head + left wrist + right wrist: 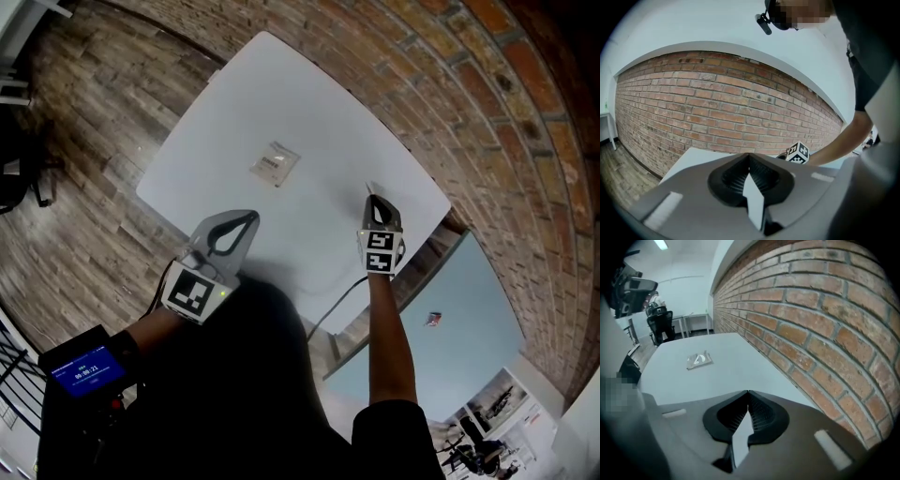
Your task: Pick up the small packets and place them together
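- The left tongs (254,217) (749,155) are closed, tips meeting. Only the pale surface (281,94) shows through the loop behind the tips. They hold nothing and hover over the near edge, off the surface.
- The right tongs (373,198) (748,393) are also closed tip to tip, angled down over the right side of the surface, near the brick wall (825,319).
- In the head view a thin pale sliver (367,187) sticks out just past the right tips. I cannot tell whether it is a packet pinched edge-on. The right gripper view shows nothing beyond the tips.
- The small packets (275,163) (699,360), clear and flat, lie in one spot near the middle of the surface, well apart from both tongs. They seem to overlap, and I cannot tell how many there are.
- The right marker cube (799,153) shows in the left gripper view past the left tips, with the person's forearm (839,143) reaching to it.
- A second table (459,328) stands lower right with a small red thing (432,319) on it.
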`<state>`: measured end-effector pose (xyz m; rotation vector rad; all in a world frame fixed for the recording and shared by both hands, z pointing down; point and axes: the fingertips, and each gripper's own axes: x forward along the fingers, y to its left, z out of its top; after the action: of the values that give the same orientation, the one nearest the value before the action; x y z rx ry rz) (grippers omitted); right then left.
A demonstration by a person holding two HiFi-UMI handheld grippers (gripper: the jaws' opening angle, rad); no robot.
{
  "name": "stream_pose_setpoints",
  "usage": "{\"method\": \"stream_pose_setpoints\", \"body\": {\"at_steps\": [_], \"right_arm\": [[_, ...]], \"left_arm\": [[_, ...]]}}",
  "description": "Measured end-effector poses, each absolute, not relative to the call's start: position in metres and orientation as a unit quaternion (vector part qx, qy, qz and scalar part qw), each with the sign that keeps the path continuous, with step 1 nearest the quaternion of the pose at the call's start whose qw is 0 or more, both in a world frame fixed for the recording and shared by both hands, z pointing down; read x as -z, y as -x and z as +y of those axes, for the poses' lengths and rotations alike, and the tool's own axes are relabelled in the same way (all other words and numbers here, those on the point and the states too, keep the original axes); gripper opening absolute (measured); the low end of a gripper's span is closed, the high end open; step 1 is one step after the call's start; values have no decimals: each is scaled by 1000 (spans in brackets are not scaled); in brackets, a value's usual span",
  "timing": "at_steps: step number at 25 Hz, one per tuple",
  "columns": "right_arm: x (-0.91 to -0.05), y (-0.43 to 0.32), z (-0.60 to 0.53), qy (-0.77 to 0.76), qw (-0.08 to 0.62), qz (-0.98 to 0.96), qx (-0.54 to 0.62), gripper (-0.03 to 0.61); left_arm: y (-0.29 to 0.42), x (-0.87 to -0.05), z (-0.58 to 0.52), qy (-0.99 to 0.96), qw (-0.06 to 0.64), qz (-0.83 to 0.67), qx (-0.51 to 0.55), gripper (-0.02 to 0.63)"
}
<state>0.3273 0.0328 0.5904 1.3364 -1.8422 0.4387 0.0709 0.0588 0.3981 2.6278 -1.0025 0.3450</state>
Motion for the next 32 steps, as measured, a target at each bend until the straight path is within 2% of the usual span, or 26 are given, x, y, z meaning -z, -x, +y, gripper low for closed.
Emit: {"method": "stream_pose_setpoints", "body": {"at_steps": [5,10,18,20,22,26,32], "right_arm": [[-567,-257,37,-465,380,-792,-114,5],[-587,-207,53,-392,407,-823,-56,5],[-634,-210,86,-340,469,-814,-47,9],[-641,-218,91,-349,475,-806,-59,31],[-644,-225,95,-364,473,-799,-78,101],[-636,-239,98,-416,444,-783,-125,121],[-623,-254,104,-548,322,-715,-291,117]], "left_arm": [[-70,-396,64,-918,155,-348,-112,0],[-57,-400,65,-912,161,-360,-108,0],[-38,-404,67,-903,179,-376,-107,0],[-38,-405,69,-904,179,-373,-106,0],[-39,-406,71,-905,181,-371,-106,0],[-37,-408,73,-904,187,-370,-108,0],[-40,-405,74,-910,182,-358,-105,0]]}}
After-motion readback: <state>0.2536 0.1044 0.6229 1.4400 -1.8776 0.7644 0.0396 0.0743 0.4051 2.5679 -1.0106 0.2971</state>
